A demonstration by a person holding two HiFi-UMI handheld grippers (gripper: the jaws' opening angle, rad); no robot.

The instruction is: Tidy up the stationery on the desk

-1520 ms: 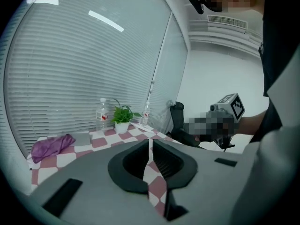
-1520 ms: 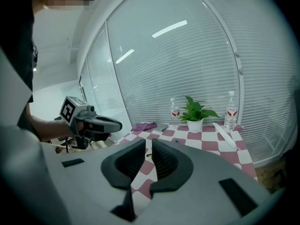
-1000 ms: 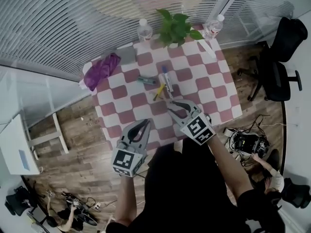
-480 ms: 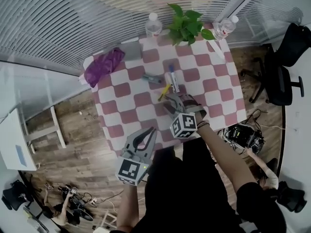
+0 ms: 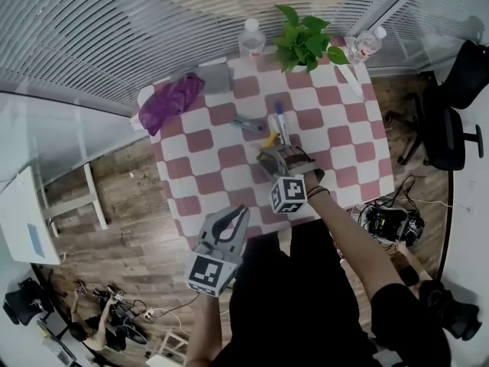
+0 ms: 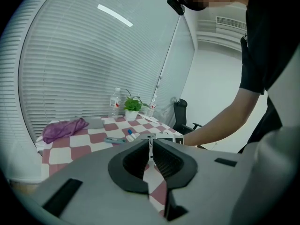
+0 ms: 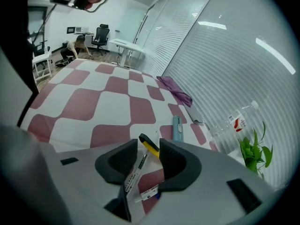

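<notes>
Office: swivel chair, slatted blinds on glass walls, white desk, wood-plank floor.

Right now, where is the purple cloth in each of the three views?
Head view: purple cloth at the upper-left corner of the table.
Left gripper view: the cloth lies at far left, at mid height.
Right gripper view: the cloth lies just above centre, by the table's edge.
Shared landmark: the green plant, in all three.

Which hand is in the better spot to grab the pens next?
The right. The right gripper is open, its fingers just closing a little, with the yellow pen and white pen between them on the table. The left gripper is shut, back at the table's near edge.
</notes>
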